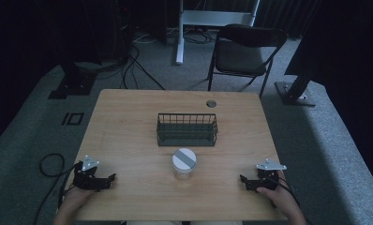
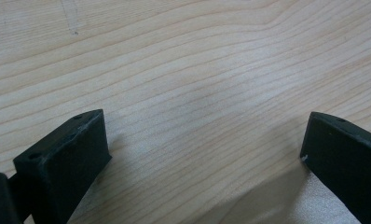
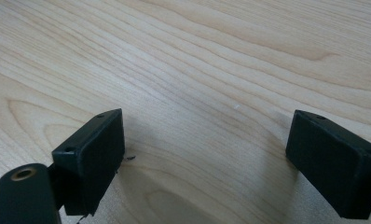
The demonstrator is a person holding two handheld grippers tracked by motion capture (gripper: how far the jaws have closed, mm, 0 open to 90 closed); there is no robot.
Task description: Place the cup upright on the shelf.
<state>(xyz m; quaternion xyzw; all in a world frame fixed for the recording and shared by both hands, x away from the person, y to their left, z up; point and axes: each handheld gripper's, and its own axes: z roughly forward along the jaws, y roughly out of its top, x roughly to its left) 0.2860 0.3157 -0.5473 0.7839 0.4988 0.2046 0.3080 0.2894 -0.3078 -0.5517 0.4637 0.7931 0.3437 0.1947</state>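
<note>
Both grippers are rested wide apart on the pale wooden worktop (image 1: pixel 128 136), nothing held.

The left gripper (image 1: pixel 110 178) is seen with jaws spread and bare wood grain between them; the right gripper (image 1: pixel 243 179) is likewise spread over bare wood. Between the two grippers, slightly ahead of both, a clear plastic jar with a white-and-grey lid (image 1: pixel 183 163) is stood upright, touched by neither. Just beyond the jar, a dark wire rectangular basket (image 1: pixel 187 130) is set. Farther off, past the worktop's far edge, a dark folding chair (image 1: pixel 244 51) is seen.

No writing, label, brand or number can be read anywhere. The jar (image 1: pixel 183 164) lid bears only a plain grey stripe.
</note>
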